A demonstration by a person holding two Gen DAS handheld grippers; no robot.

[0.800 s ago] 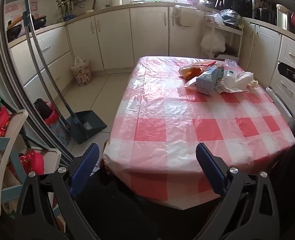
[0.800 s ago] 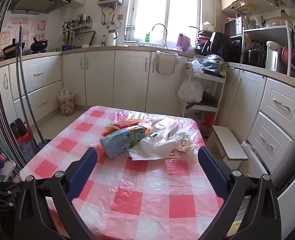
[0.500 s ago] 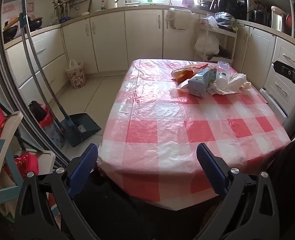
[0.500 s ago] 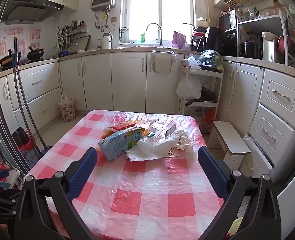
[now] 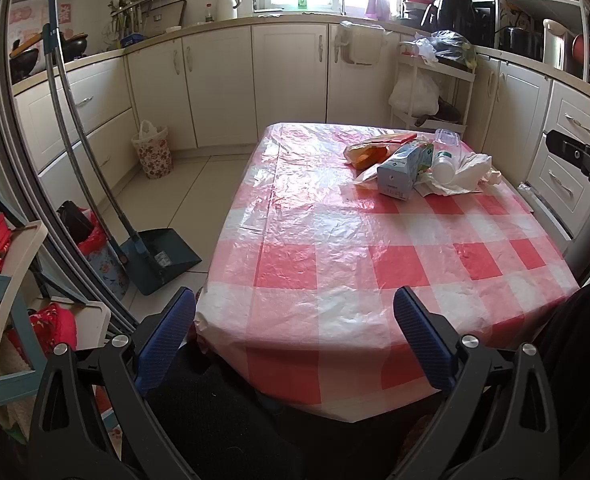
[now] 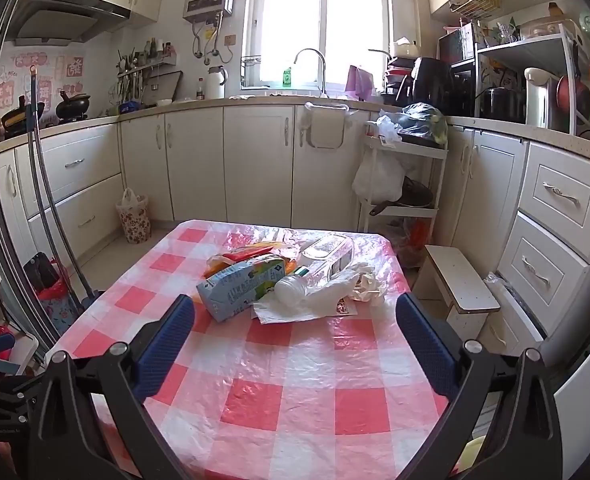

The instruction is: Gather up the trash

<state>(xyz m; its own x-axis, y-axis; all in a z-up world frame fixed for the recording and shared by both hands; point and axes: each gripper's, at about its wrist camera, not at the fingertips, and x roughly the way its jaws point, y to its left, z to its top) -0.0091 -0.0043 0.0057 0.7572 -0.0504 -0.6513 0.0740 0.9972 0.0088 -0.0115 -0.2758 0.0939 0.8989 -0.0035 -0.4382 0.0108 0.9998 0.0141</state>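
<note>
From the left wrist view: the trash sits in a small heap at the far right of the table. There is a pale blue-and-white cardboard drink carton (image 5: pixel 399 173) lying on its side, a clear plastic bottle with a white cap (image 5: pixel 443 159) beside it, an orange crinkly snack wrapper (image 5: pixel 371 151) behind, and crumpled white paper and plastic (image 5: pixel 465 174) bunched under and to the right of the bottle. All of it rests on a glossy, wrinkled plastic tablecloth in red-and-white checks (image 5: pixel 335 248) that drapes over the table's rounded corners. Cream cabinets ring the room, a dark teal long-handled dustpan (image 5: pixel 163 258) stands on the pale tiled floor to the left, and a small floral waste basket with a white bag (image 5: pixel 153 152) sits by the cabinets. The left gripper (image 5: pixel 295 322) hangs over the near table edge, its ribbed blue pads (image 5: pixel 167 336) spread wide, holding nothing and well apart from the heap.

Over to the right wrist view: the same heap lies much nearer, straight ahead. The carton (image 6: pixel 243 286) is angled left, the bottle (image 6: pixel 315 270) lies across the white sheet of paper (image 6: pixel 299 308), and the crumpled wad (image 6: pixel 369 280) is just to its right. A low white step stool (image 6: pixel 459 284) stands beside the table on the right. The right gripper (image 6: pixel 295 330) is gaping wide too, empty, with the heap just beyond its tips, touching nothing.
</note>
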